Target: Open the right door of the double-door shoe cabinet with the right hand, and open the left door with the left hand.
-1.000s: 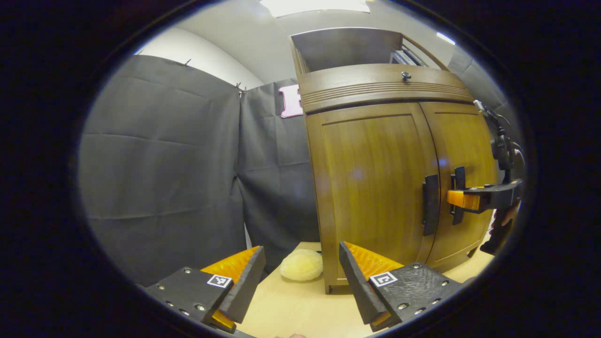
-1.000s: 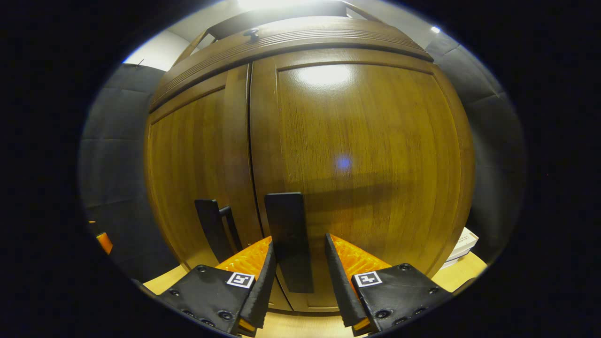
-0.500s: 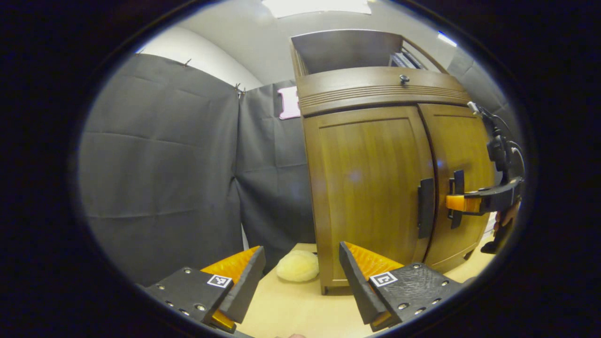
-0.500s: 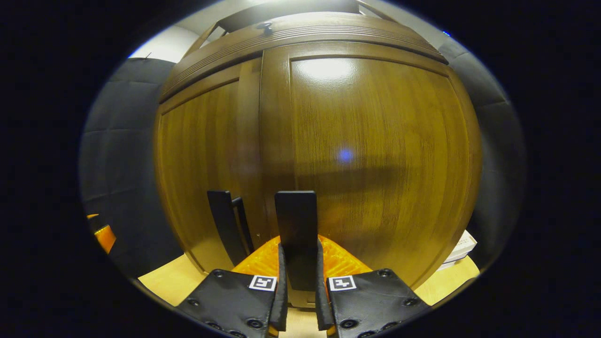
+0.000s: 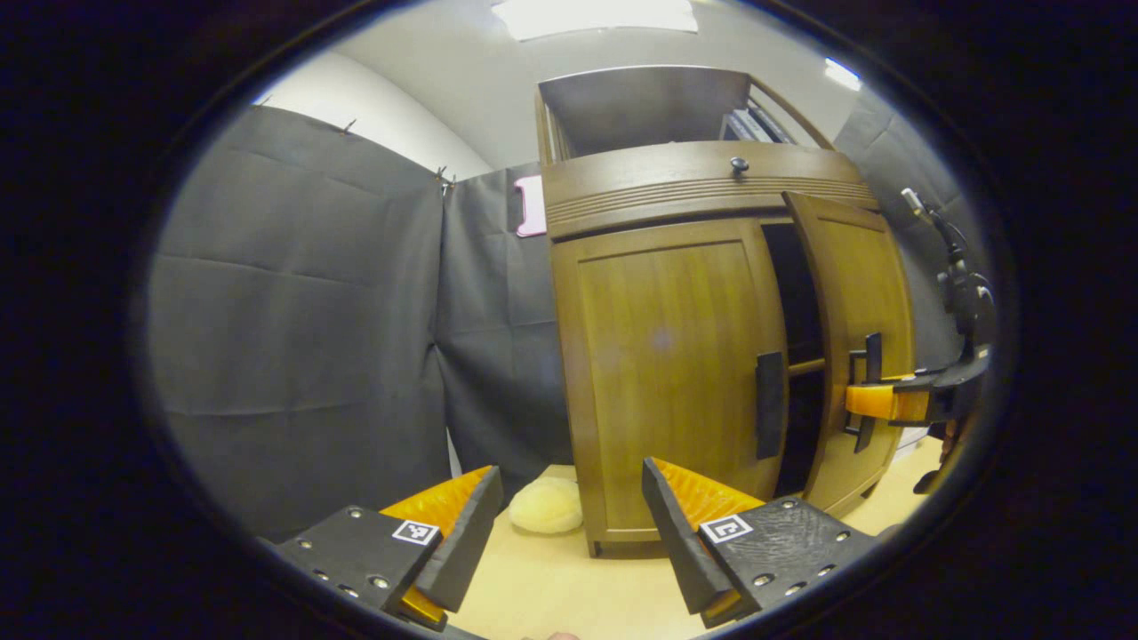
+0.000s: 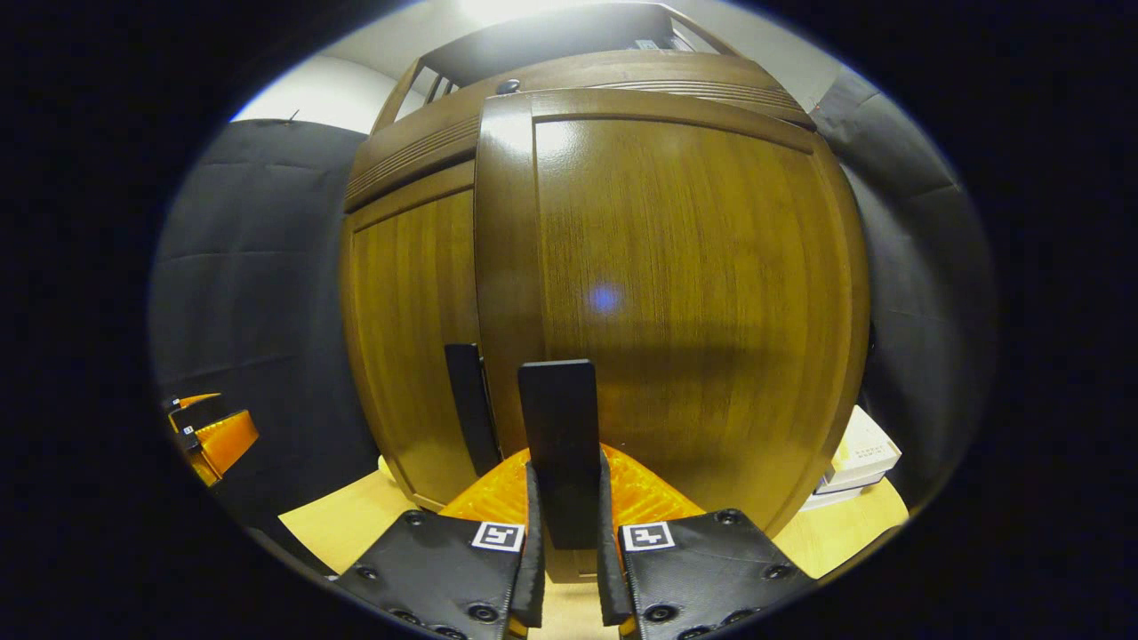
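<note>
Shoe cabinet [image 5: 667, 373]: stands on the worktop [image 5: 551, 587], against the booth cloth. Right door [image 6: 676, 302]: ajar, dark gap beside the left door [image 5: 667, 364]; its handle [image 6: 558, 444] clamped in the right gripper [image 6: 566, 569] jaws. Left door: shut, handle [image 5: 770, 404] untouched. Left gripper [image 5: 569, 524]: jaws wide, empty, well apart from the cabinet. Open room in front for both swings; pale sponge [image 5: 546, 505] beside the cabinet's left foot.

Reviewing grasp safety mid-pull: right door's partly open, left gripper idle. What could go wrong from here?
1. The right gripper pinches only the lower end of the right door's handle; as the right door swings wider, the flat bar could slip out.
2. The left gripper hangs open, away from the left door's handle; approaching late, it may cross the swinging door's path.
3. The white boxes sit on the table beside the cabinet; a wide swing might hit them.
</note>
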The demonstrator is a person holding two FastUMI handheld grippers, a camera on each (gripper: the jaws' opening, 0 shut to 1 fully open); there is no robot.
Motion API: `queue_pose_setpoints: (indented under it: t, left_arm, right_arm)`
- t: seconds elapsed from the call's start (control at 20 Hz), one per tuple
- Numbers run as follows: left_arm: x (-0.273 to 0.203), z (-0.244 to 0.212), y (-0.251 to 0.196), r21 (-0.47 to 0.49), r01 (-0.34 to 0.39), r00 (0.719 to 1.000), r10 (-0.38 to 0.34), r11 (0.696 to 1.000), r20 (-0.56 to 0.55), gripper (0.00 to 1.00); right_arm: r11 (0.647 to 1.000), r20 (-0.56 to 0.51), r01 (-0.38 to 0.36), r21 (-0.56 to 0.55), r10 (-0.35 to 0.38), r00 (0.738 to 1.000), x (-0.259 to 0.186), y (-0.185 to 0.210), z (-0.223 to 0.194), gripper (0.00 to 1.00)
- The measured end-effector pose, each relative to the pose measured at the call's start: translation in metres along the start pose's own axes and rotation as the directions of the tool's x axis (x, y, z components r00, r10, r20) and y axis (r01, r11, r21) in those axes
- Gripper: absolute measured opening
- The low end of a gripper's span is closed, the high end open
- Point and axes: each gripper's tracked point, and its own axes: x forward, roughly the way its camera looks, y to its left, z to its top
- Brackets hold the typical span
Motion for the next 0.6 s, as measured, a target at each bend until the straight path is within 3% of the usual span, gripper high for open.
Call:
queue_pose_setpoints:
  t: [0.25,0.45,0.6]
  left_arm:
    - [0.002,0.002,-0.003,-0.002,0.030,0.999,-0.030,1.000,0.014,0.92]
    - [0.004,0.004,-0.006,-0.002,0.063,0.998,-0.063,0.998,0.016,0.92]
    - [0.004,0.004,-0.009,-0.005,0.090,0.996,-0.089,0.996,0.019,0.92]
  right_arm:
    - [1.000,-0.001,-0.020,0.014,0.020,1.000,-0.042,-0.010,-0.005,0.26]
    - [1.000,-0.001,-0.008,0.017,0.008,1.000,-0.071,-0.022,-0.007,0.22]
    - [1.000,-0.003,-0.001,0.024,0.001,1.000,-0.090,-0.033,-0.011,0.26]
